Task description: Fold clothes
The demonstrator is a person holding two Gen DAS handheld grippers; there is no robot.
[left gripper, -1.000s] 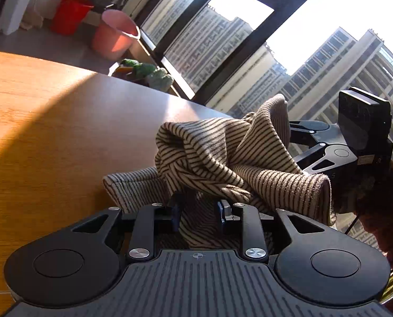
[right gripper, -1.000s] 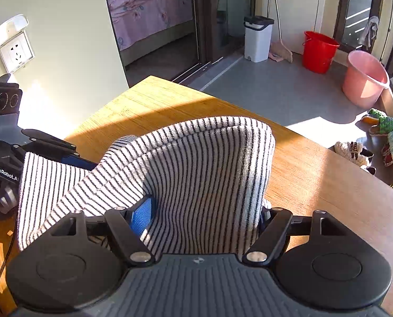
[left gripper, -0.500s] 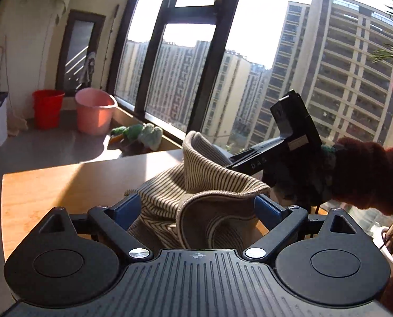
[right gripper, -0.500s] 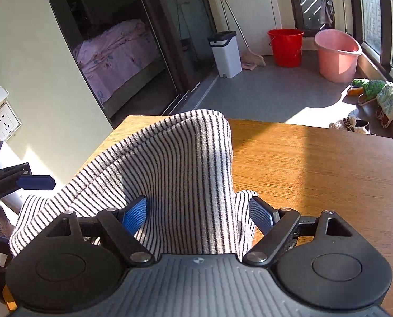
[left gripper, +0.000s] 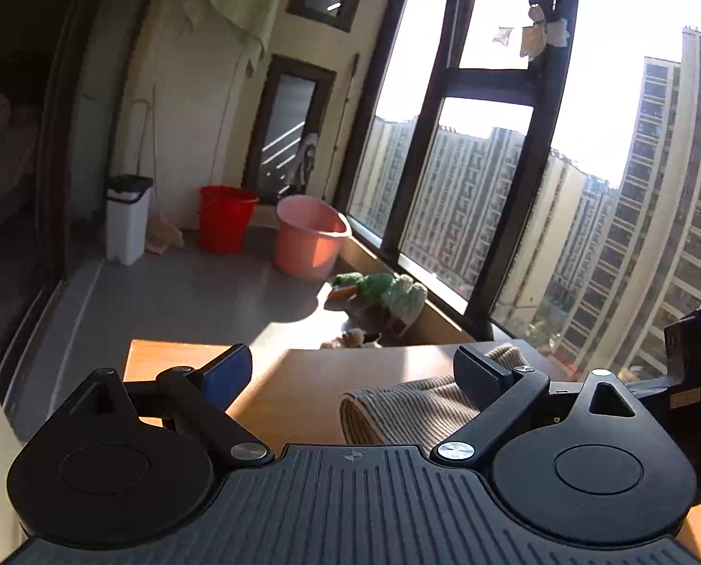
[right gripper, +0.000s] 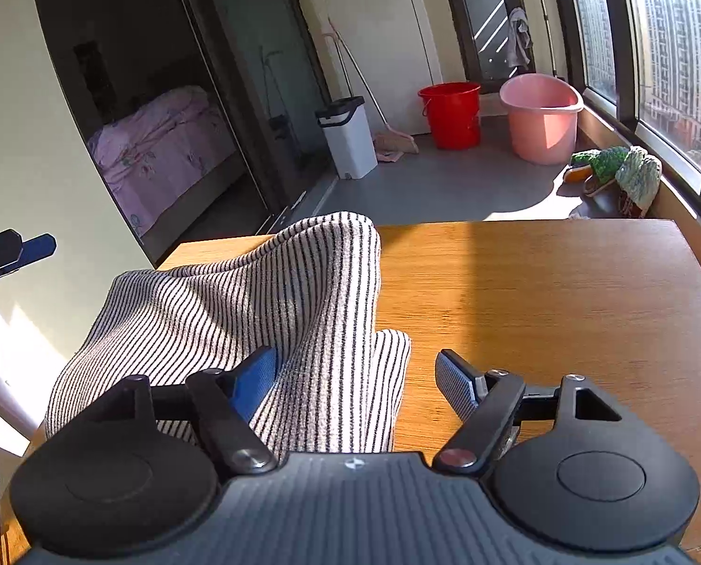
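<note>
Striped knit, pale with thin dark lines: the garment point(right gripper: 275, 310) lies bunched on the near left part of the wooden table point(right gripper: 562, 310), one fold peaking up, a lower layer spread flat toward the middle. From the left wrist view only a rolled edge of it point(left gripper: 397, 414) shows, low and right of centre.

Containers sit on the floor beyond the table. A red bucket point(right gripper: 450, 114) and a pink tub point(right gripper: 541, 115) stand side by side near the window; their insides show nothing I can make out. A white bin point(right gripper: 348, 136) with a dark lid stands left of them, lid down, contents hidden.

The right gripper point(right gripper: 357, 374) has its jaws closing, yet the pads do not press the cloth: the left blue pad lies against the garment's side, the right pad is over bare wood.

The left gripper point(left gripper: 355, 374) is spread wide, released. Table shows between its fingers, and the garment edge passes behind the right one.
</note>
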